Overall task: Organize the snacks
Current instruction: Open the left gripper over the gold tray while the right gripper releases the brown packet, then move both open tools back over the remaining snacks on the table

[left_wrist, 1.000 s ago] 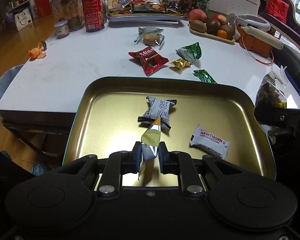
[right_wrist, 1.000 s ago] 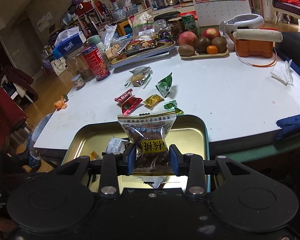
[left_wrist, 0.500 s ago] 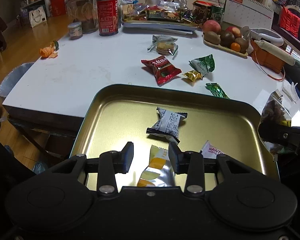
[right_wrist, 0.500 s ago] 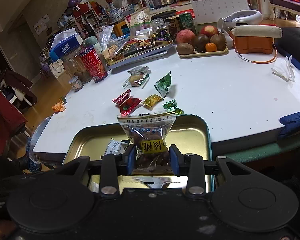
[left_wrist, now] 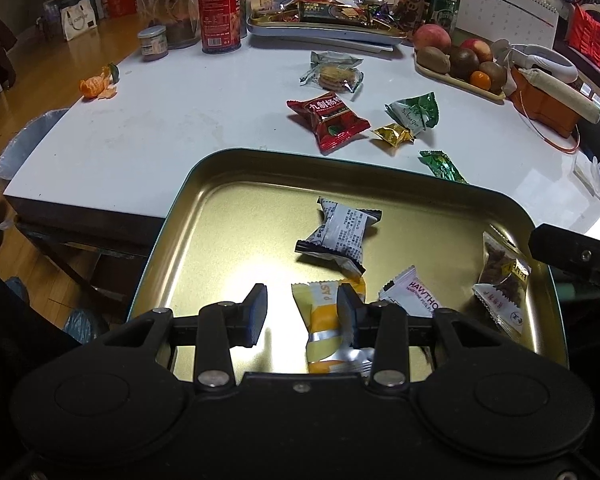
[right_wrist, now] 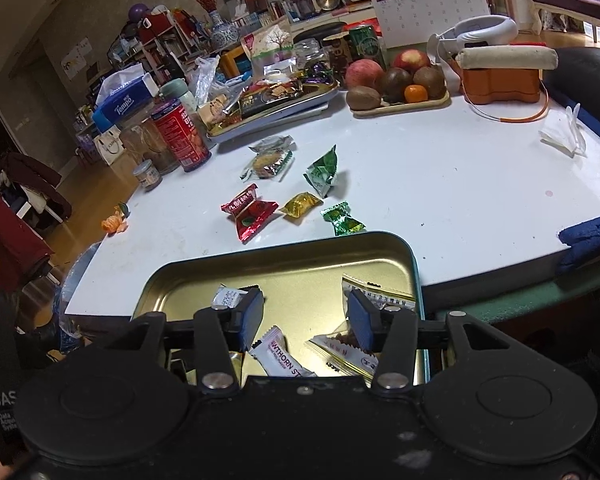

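A gold metal tray (left_wrist: 220, 216) (right_wrist: 284, 268) sits at the near edge of the white table. My left gripper (left_wrist: 302, 312) is open above it, with a yellow and silver packet (left_wrist: 326, 332) lying loose below. A grey packet (left_wrist: 342, 232) and a white Hawthorn packet (left_wrist: 414, 296) (right_wrist: 278, 354) lie in the tray. My right gripper (right_wrist: 304, 318) is open, and the clear walnut bag (left_wrist: 502, 280) (right_wrist: 348, 350) lies in the tray's right part. Loose on the table are a red packet (left_wrist: 328, 118), a gold candy (left_wrist: 394, 136), a green and white packet (left_wrist: 414, 112), a green candy (left_wrist: 442, 166) and a biscuit pack (left_wrist: 334, 72).
At the back stand a red can (left_wrist: 219, 12), a small jar (left_wrist: 153, 42), a full snack tray (left_wrist: 328, 28), a fruit tray (left_wrist: 458, 64) and an orange box (left_wrist: 544, 100). A peeled tangerine (left_wrist: 94, 87) lies far left. A blue cloth (right_wrist: 588, 240) hangs at the table's right edge.
My left gripper opened and dropped the yellow packet into the tray. My right gripper then opened and let the walnut bag fall into the tray's right part.
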`<state>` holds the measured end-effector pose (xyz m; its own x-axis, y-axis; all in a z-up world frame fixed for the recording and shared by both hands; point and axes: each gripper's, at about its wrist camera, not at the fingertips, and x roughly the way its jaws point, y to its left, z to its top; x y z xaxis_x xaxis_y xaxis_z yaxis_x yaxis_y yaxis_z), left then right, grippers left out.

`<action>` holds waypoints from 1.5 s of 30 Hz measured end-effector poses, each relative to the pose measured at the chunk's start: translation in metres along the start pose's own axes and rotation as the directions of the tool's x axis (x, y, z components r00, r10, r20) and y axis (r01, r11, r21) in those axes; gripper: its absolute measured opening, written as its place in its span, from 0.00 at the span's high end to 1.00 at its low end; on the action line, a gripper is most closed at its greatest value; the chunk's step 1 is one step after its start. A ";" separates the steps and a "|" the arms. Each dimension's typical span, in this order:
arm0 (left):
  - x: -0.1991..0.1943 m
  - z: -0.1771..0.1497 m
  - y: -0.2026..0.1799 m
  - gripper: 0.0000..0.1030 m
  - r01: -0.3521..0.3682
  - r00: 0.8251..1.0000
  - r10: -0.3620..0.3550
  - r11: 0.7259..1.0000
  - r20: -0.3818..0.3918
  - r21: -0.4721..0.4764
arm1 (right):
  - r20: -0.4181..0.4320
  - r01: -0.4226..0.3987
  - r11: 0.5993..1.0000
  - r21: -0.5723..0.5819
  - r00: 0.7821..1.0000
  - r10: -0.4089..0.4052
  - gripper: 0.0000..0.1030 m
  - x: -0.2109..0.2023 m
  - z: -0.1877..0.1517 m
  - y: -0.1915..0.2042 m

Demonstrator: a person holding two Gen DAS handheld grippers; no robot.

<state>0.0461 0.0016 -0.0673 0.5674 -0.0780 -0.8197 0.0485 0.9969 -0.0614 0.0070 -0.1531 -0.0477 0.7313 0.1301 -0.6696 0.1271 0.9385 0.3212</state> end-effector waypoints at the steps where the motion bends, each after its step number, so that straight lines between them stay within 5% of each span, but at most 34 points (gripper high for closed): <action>1: 0.001 0.000 0.000 0.53 -0.004 1.000 0.004 1.000 -0.004 -0.003 | -0.001 0.004 1.000 -0.001 1.000 -0.004 0.51 0.000 0.000 0.000; 21: 0.001 0.000 0.000 0.53 -0.037 0.998 0.038 0.999 -0.051 0.023 | -0.013 0.094 0.994 -0.053 0.995 -0.095 0.51 0.002 -0.003 0.003; 29: -0.001 0.009 -0.002 0.53 -0.045 0.994 0.050 0.997 -0.094 0.058 | -0.096 0.149 0.987 -0.056 0.983 -0.154 0.50 0.010 -0.002 0.001; 35: -0.005 0.040 -0.003 0.53 -0.029 0.997 0.036 0.995 -0.073 0.092 | -0.158 0.153 0.987 -0.055 0.974 -0.160 0.50 0.018 0.015 0.001; 45: 0.005 0.134 -0.009 0.53 -0.042 0.999 0.040 0.991 0.017 0.130 | -0.117 0.127 0.988 -0.085 0.984 -0.136 0.50 0.041 0.090 0.006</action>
<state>0.1588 -0.0082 0.0052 0.5824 -0.0384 -0.8120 0.1315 0.9902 0.0474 0.0975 -0.1705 -0.0127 0.6238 0.0376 -0.7807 0.1615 0.9711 0.1758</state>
